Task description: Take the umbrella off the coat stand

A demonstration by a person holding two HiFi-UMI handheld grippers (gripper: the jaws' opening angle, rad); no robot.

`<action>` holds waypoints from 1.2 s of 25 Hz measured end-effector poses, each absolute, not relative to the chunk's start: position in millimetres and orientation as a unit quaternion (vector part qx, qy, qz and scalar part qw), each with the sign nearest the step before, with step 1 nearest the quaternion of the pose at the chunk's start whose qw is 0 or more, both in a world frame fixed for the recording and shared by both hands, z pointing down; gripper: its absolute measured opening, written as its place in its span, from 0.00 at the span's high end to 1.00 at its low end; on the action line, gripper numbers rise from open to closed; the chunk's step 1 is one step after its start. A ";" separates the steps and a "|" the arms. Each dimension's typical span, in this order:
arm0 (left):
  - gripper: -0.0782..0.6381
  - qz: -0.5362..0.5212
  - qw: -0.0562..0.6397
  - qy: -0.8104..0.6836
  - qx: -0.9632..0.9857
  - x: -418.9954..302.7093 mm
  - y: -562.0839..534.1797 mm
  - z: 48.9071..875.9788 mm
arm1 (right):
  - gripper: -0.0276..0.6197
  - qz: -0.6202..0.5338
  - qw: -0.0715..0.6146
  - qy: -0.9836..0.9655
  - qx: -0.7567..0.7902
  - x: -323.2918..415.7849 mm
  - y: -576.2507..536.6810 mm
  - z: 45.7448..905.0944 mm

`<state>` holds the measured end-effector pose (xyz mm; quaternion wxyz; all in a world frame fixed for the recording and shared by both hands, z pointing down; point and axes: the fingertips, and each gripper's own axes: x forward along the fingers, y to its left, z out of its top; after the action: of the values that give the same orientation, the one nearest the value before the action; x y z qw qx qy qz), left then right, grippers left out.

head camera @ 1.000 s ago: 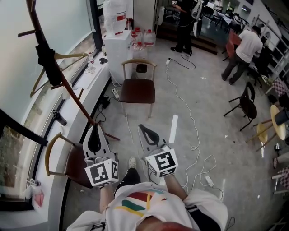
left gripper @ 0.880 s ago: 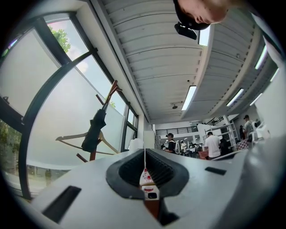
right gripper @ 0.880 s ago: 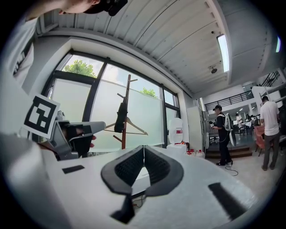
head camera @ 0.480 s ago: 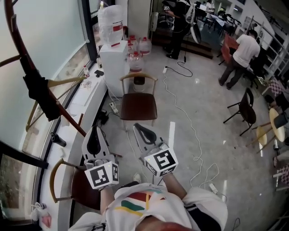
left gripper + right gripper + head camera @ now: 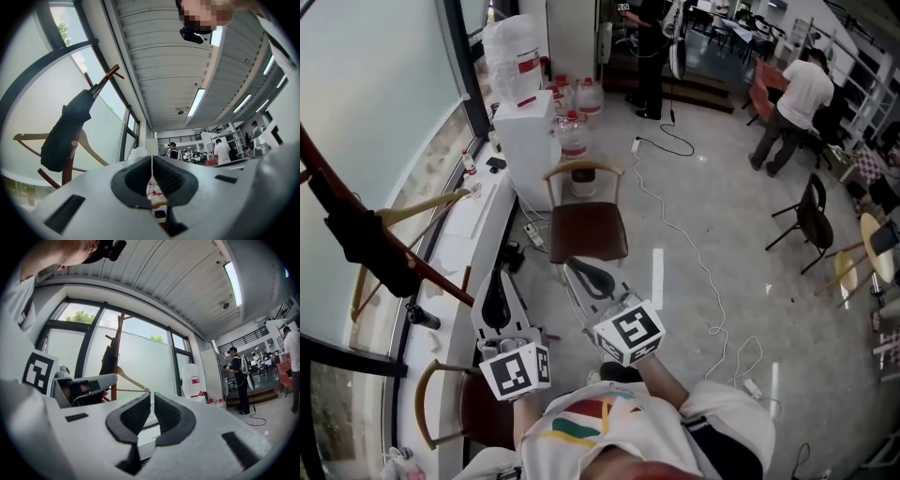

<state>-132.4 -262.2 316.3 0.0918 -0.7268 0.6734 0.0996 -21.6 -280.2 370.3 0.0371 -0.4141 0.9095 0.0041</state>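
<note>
A black folded umbrella (image 5: 366, 248) hangs on the red-brown coat stand (image 5: 328, 192) at the left edge of the head view, beside a wooden hanger (image 5: 412, 211). My left gripper (image 5: 495, 298) is shut and empty, to the right of the stand and apart from it. My right gripper (image 5: 586, 277) is shut and empty too, further right. In the left gripper view the umbrella (image 5: 63, 131) hangs up to the left of the shut jaws (image 5: 152, 161). The right gripper view shows the umbrella (image 5: 108, 361) behind the left gripper (image 5: 89, 385), beyond its own tips (image 5: 152, 397).
A chair with a brown seat (image 5: 586, 230) stands ahead, and another chair (image 5: 459, 412) is under my left arm. A white cabinet (image 5: 530, 131) with water jugs is by the window ledge (image 5: 478, 234). White cables (image 5: 684, 234) cross the floor. People (image 5: 787, 103) stand far back.
Both grippers have travelled together across the room, still shut. In the head view the coat stand and umbrella have slid to the left edge and lower; the brown-seated chair sits nearer.
</note>
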 end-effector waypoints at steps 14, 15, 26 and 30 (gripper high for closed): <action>0.88 0.107 0.113 0.703 -0.694 -132.3 -307.6 299.4 | 0.96 0.008 0.057 0.931 -0.360 -28.3 -330.0 352.1; 0.88 0.106 0.112 0.706 -0.692 -132.7 -308.9 300.5 | 0.96 0.007 0.057 0.932 -0.358 -27.8 -331.7 352.5; 0.88 0.103 0.116 0.749 -0.644 -155.5 -293.9 293.6 | 0.96 0.013 0.096 0.953 -0.289 -50.6 -343.3 312.9; 0.88 0.092 0.123 0.773 -0.616 -175.8 -279.6 290.7 | 0.96 0.013 0.146 0.967 -0.208 -88.2 -343.1 261.0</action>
<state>-175.8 -279.6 290.7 0.1232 -0.6159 0.7727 0.0921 -88.2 -343.1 261.0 0.1461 -0.2076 0.9672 0.0129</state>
